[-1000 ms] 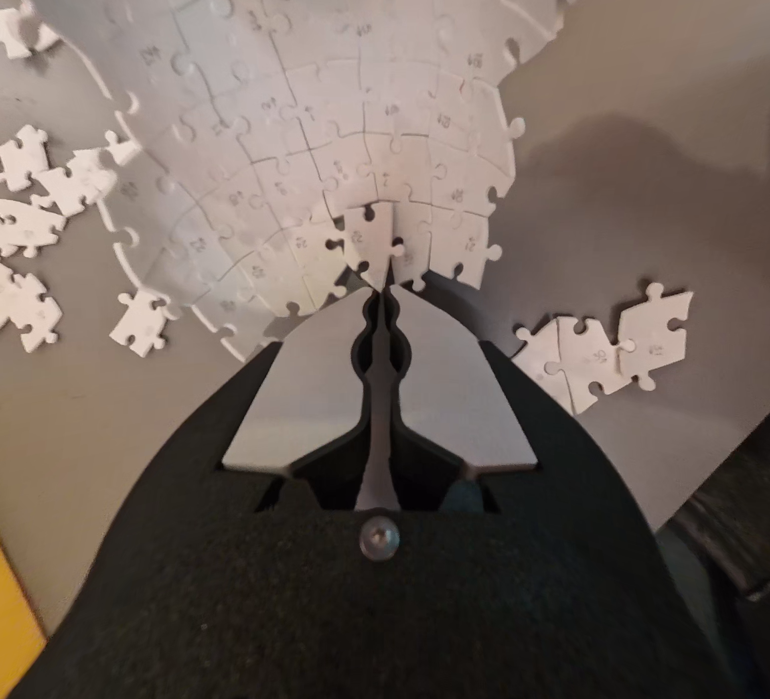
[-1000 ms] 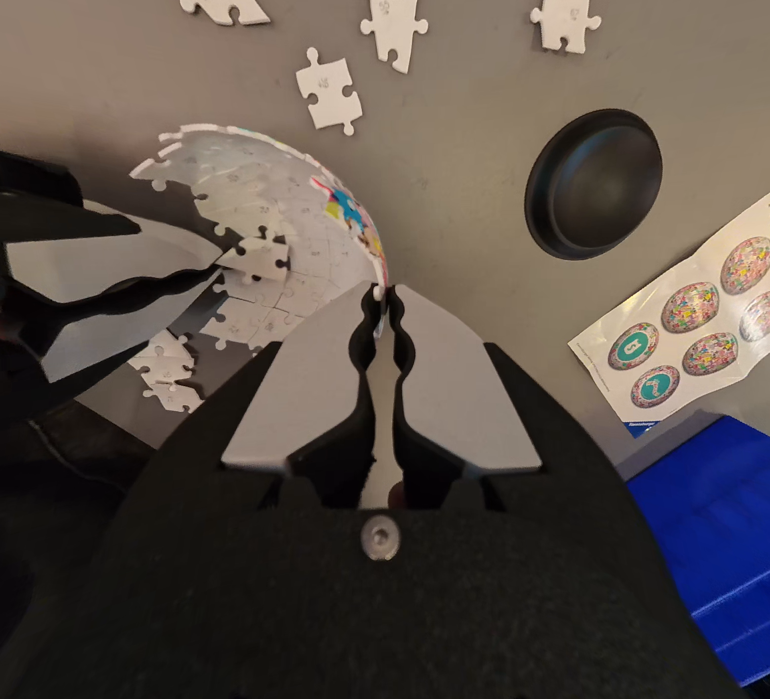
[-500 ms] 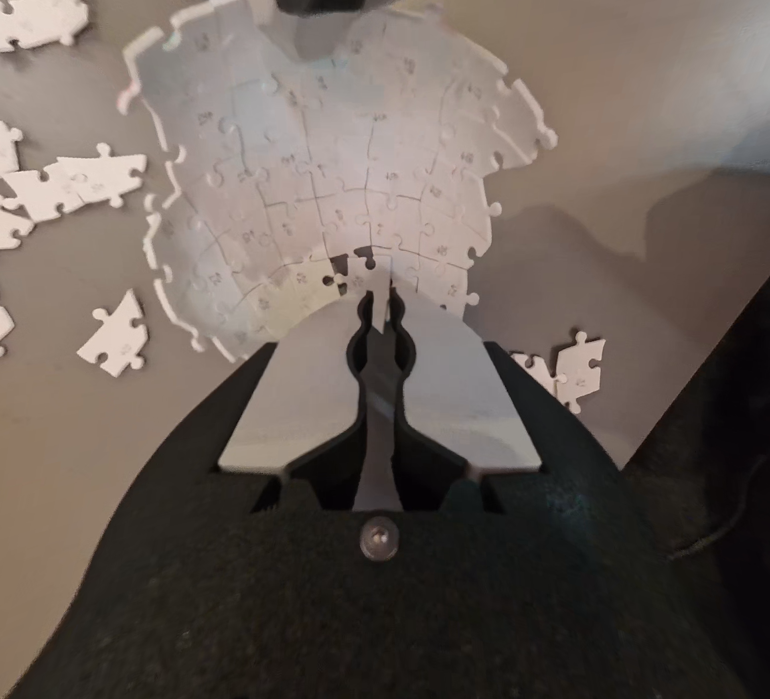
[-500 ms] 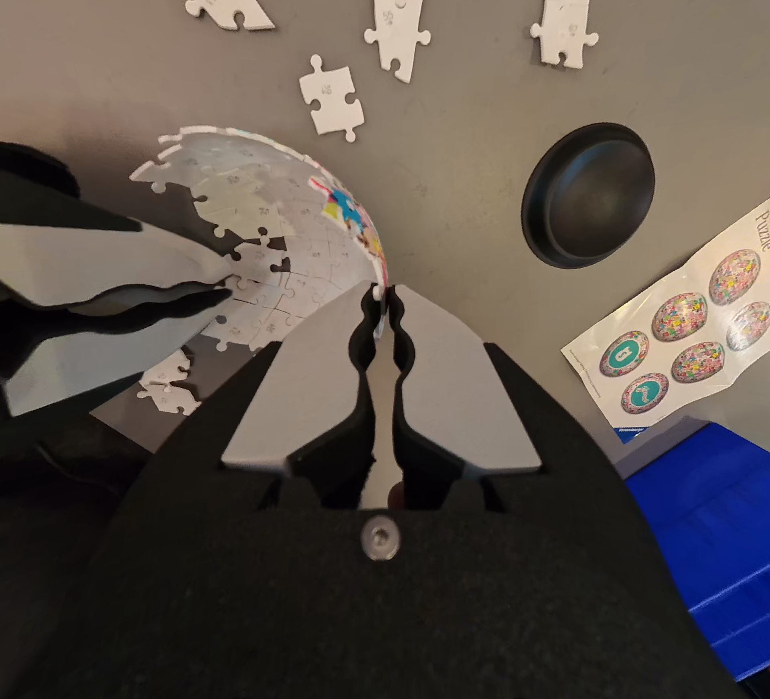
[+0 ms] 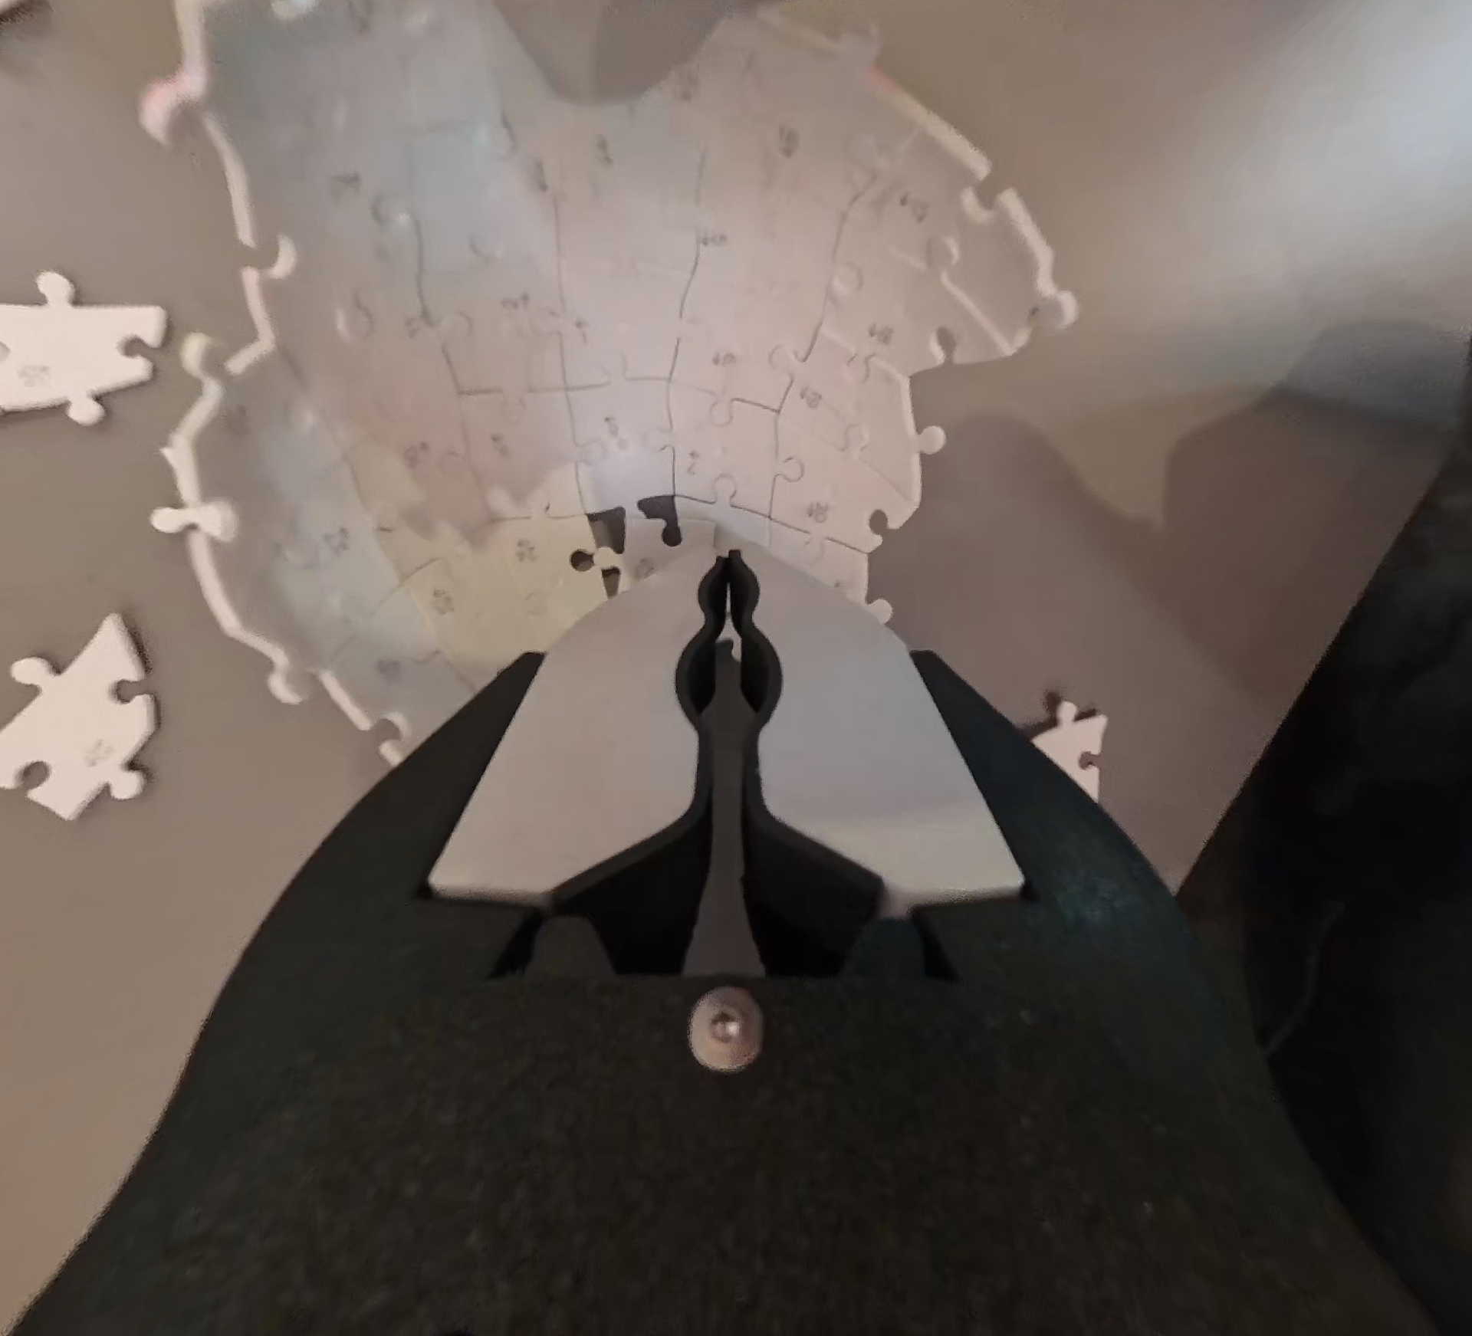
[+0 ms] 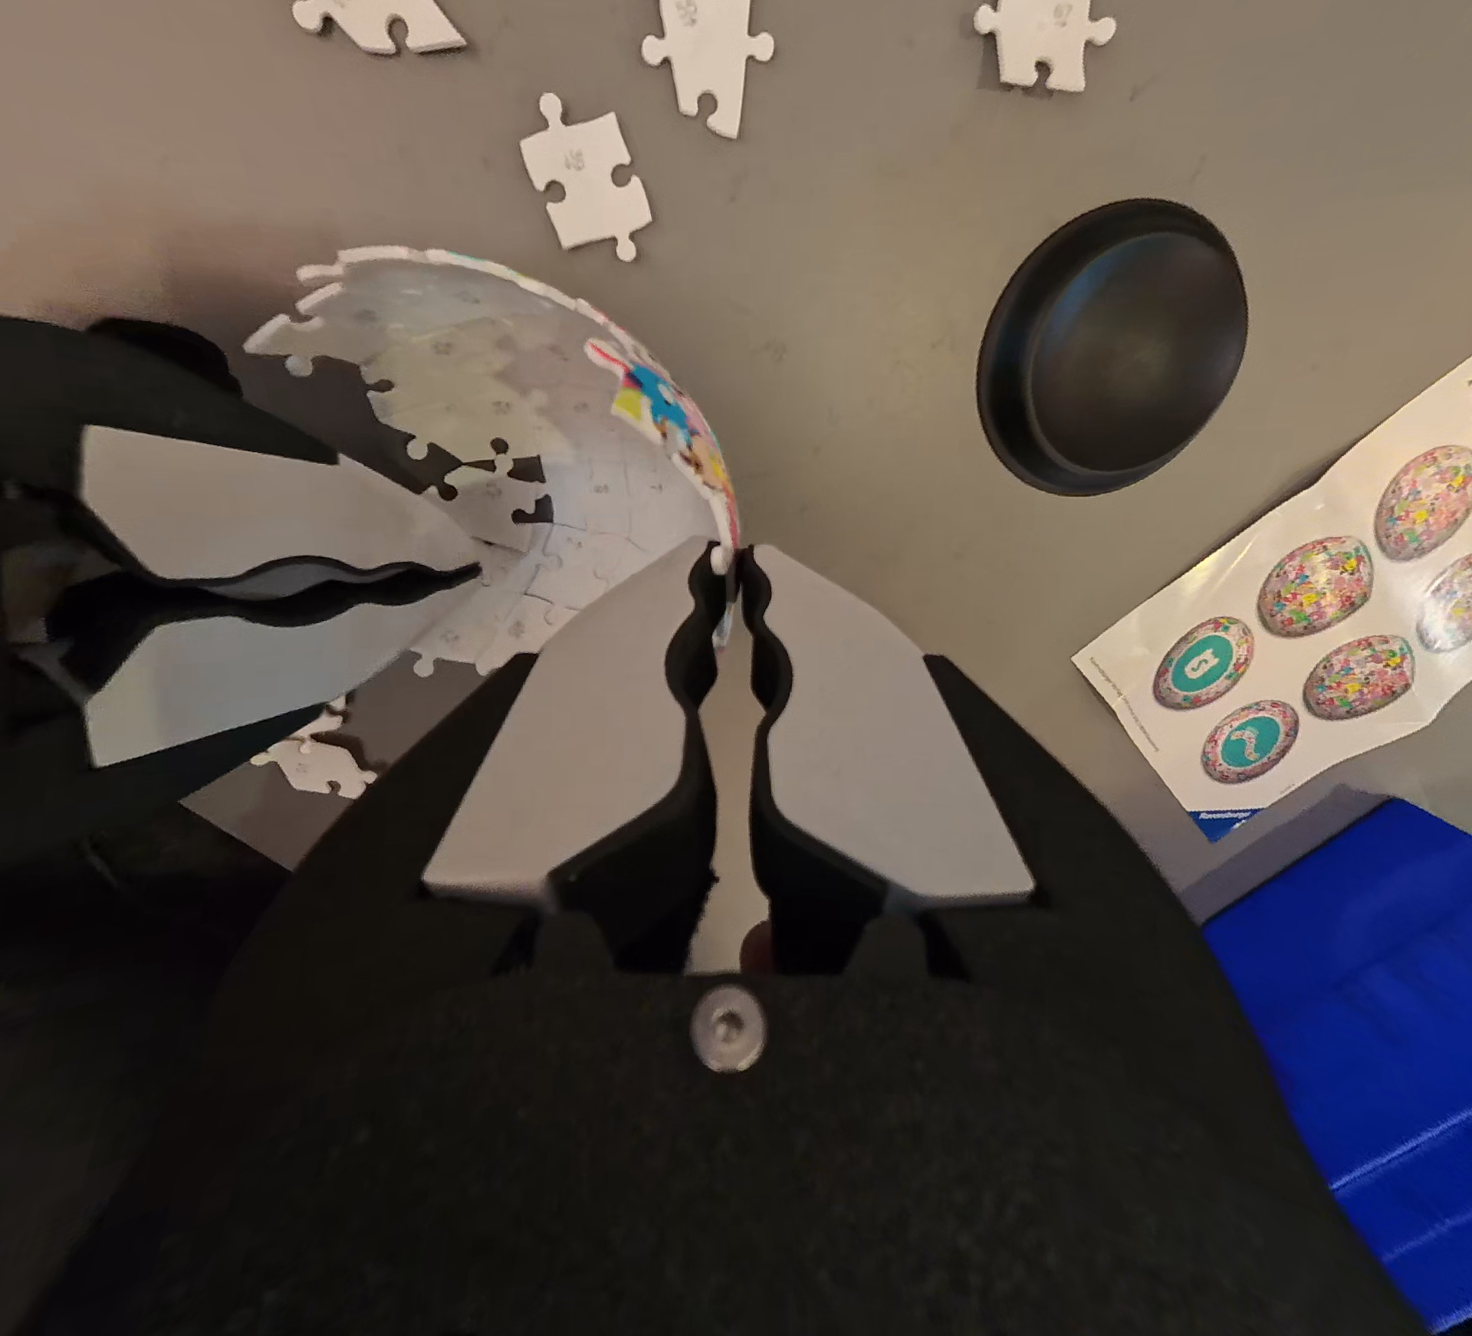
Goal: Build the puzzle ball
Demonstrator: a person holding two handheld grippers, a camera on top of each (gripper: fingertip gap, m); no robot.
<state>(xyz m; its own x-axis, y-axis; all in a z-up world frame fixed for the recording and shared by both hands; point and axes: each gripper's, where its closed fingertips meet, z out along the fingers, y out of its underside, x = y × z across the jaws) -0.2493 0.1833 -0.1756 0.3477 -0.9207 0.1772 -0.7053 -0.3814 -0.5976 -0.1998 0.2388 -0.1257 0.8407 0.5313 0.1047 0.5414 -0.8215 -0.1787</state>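
**While the shell hangs between two grippers**

Pinched shut on the rim of the half-built puzzle ball, the right gripper holds the white shell up over the grey table. The left gripper has its jaws closed too, tips against the inner wall beside a small gap; whether it grips a piece I cannot tell. Loose pieces lie beyond, the black stand off right.
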